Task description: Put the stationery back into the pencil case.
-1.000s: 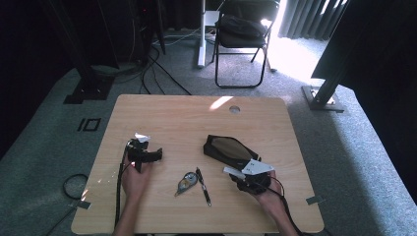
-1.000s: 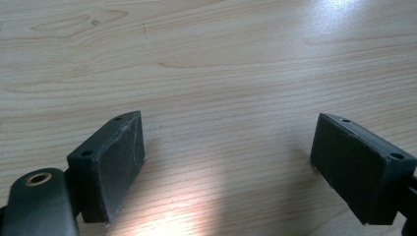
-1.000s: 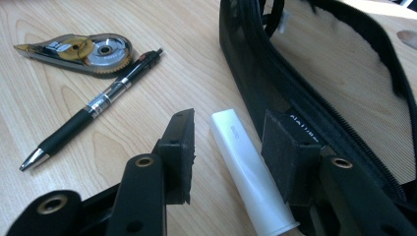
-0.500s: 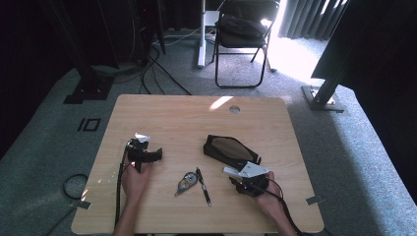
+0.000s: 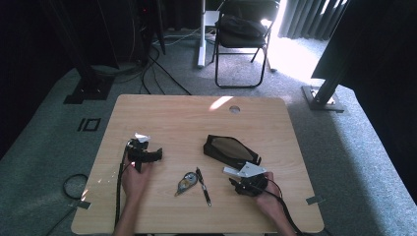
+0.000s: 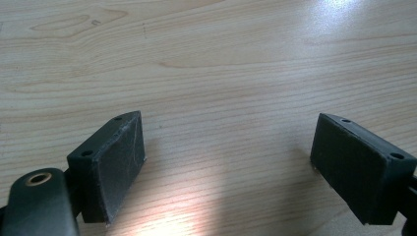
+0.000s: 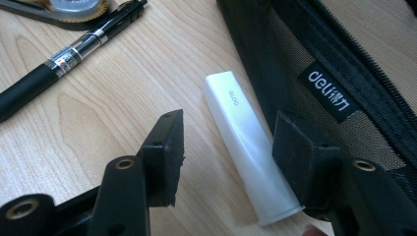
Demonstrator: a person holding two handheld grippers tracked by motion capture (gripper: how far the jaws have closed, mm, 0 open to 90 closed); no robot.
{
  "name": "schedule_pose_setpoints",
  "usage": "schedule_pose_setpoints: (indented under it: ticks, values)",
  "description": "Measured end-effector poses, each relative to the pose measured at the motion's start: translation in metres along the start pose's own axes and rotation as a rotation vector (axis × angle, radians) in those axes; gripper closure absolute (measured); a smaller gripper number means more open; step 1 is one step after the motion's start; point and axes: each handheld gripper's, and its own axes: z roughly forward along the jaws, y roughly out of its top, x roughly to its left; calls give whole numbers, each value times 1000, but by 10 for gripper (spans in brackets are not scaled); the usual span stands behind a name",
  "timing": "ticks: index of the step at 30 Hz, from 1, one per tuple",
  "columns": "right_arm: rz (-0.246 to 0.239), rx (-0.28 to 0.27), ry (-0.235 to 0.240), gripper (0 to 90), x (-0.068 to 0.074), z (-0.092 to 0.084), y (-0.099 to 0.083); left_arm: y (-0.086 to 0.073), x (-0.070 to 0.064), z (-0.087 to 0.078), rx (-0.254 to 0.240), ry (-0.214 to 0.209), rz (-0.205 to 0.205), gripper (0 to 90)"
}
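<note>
A white plastic tube [image 7: 246, 147] lies flat on the wooden table [image 5: 172, 118], tight against the edge of a black mesh pencil case [image 7: 314, 54] [image 5: 231, 150]. My right gripper [image 7: 226, 147] [image 5: 241, 183] straddles the tube; its jaws have just been opening and stand open, with the pads off the tube. A black pen [image 7: 69, 59] [image 5: 203, 186] and a correction tape roller [image 5: 186, 183] lie to its left. My left gripper [image 6: 226, 162] [image 5: 150, 156] rests open over bare wood at the table's left.
A person's hands hold both grippers from the near edge. A cable [image 5: 118, 191] trails from the left gripper off the table. A folding chair [image 5: 241, 39] and stand legs are on the carpet beyond the far edge.
The right gripper has drawn back slightly toward the table's near edge. The left gripper has stayed put.
</note>
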Motion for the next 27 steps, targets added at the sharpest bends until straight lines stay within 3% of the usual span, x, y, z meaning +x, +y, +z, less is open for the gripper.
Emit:
schedule_pose_setpoints:
  ticks: [18, 27]
  values:
    - [-3, 17, -14, 419, 1, 5, -1, 0, 0, 0, 0, 0, 0, 134]
    - [-4, 27, 5, 448, 0, 6, -1, 0, 0, 0, 0, 0, 0, 134]
